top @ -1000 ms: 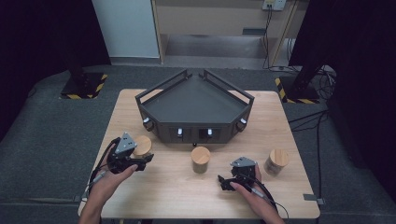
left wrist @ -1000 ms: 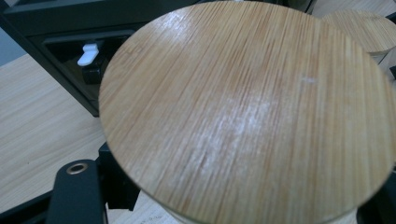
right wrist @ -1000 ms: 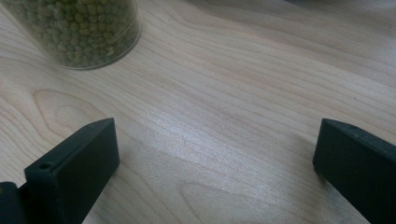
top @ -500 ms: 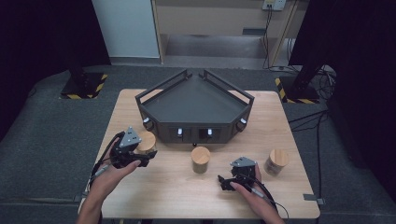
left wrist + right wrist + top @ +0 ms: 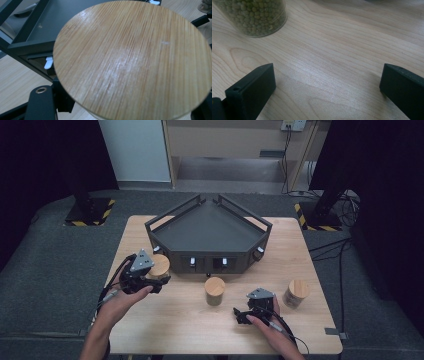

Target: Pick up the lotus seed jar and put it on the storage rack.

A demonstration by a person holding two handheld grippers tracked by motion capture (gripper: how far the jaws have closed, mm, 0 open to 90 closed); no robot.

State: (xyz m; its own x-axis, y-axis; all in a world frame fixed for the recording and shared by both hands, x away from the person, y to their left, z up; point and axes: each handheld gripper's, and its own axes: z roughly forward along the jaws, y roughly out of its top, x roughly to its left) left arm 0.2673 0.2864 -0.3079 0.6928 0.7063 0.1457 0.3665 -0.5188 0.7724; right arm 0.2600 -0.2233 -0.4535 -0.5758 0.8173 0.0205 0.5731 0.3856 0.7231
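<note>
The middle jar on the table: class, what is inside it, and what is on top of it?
The middle jar wears a round wooden lid. The right tongs' view shows small green beans inside; how full it is cannot be seen.

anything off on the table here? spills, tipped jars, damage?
Nothing stands out. No spill or damage shows. The middle jar and right jar stand upright on the table, lids on. The left claw is shut on the third jar beside the dark tray. The right claw rests open.
</note>
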